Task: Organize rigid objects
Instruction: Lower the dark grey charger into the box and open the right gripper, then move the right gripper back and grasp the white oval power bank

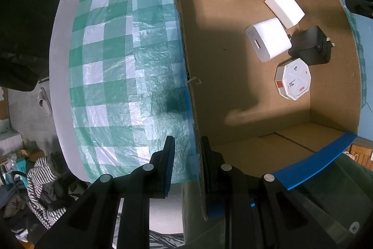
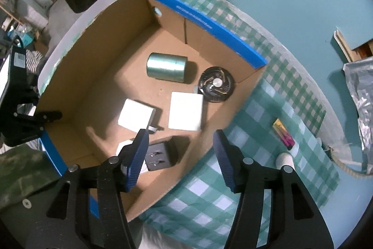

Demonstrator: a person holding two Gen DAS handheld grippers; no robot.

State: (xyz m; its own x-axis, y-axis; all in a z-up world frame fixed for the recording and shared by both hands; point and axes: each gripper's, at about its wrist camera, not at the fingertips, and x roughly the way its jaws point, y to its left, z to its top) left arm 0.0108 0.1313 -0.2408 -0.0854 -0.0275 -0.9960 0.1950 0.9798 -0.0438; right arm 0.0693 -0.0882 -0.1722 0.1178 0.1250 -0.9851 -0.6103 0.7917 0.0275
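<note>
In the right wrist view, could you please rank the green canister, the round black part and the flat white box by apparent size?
1. Green canister and flat white box: too alike to rank.
2. Round black part: looks smallest, narrowly.
All three lie together in the cardboard box, so nearness hardly skews this.

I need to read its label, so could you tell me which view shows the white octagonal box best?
The left wrist view: the white octagonal box lies in the cardboard box unobstructed, top and label visible. In the right wrist view a gripper finger hides most of it.
</note>
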